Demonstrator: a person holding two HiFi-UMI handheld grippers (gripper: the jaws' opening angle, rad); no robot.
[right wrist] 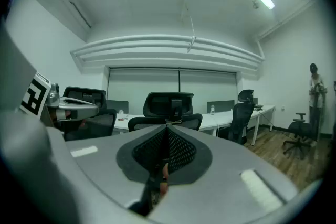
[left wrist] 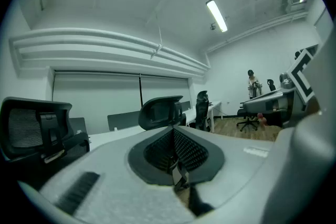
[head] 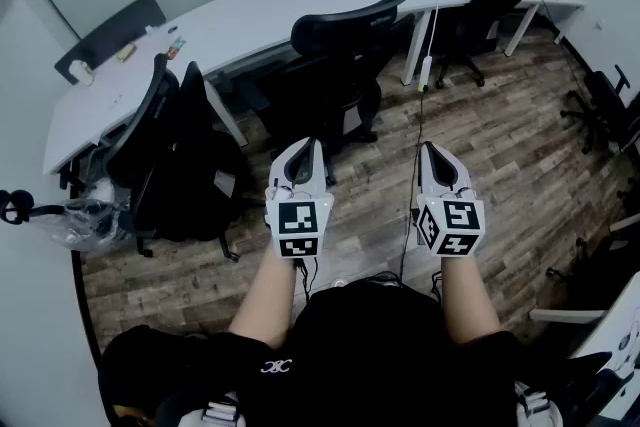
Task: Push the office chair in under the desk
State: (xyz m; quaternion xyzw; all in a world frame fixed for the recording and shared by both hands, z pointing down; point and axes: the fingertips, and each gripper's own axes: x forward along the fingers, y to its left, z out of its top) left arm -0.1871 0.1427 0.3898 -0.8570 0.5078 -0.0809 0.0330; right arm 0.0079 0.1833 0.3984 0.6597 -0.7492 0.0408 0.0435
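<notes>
A black office chair stands in the middle of the room, its back facing me and its seat at the edge of the long white desk. My left gripper and right gripper hover side by side over the wood floor, short of the chair and not touching it. Both are shut with nothing between the jaws. The left gripper view looks past its closed jaws to the chair's headrest. In the right gripper view the chair back rises just above the closed jaws.
A second black chair stands at the left beside the desk, and a third at the right end. More chairs line the right wall. A cable runs down from the desk across the floor. A person stands far right.
</notes>
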